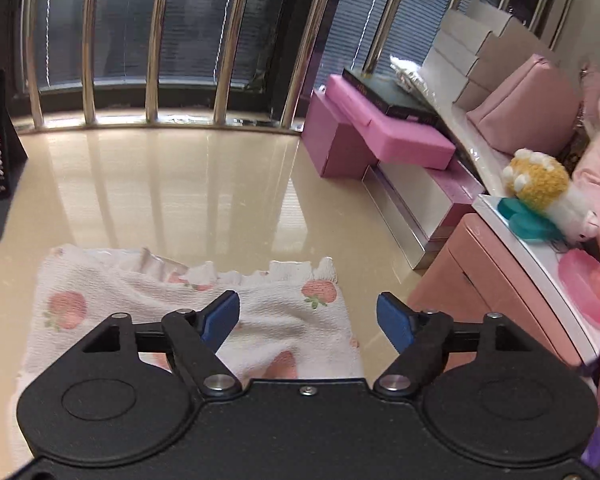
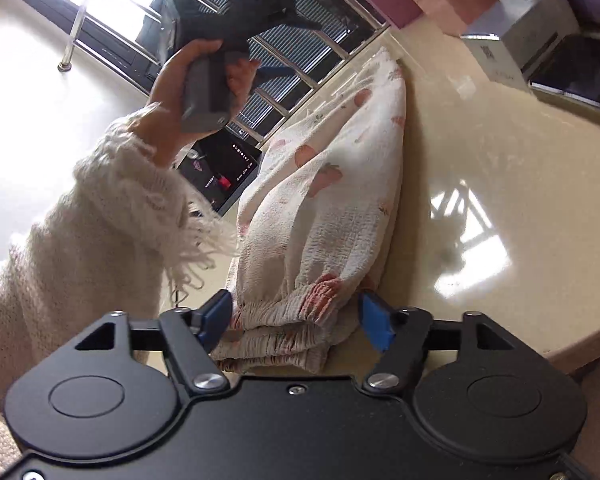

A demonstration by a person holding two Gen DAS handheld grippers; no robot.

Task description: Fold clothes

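You are holding right gripper (image 2: 296, 320) nearer: fingers spread, straddling elastic waistband end of garment (image 2: 332, 200) lying folded on desk (image 2: 500, 152), long axis running away from you. Left gripper (image 1: 308, 316) is hovering above, fingers spread, pinching nothing.

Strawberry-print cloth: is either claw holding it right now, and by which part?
Neither. The left claw is open above the white strawberry-print cloth; the right claw is open, straddling its gathered elastic end.
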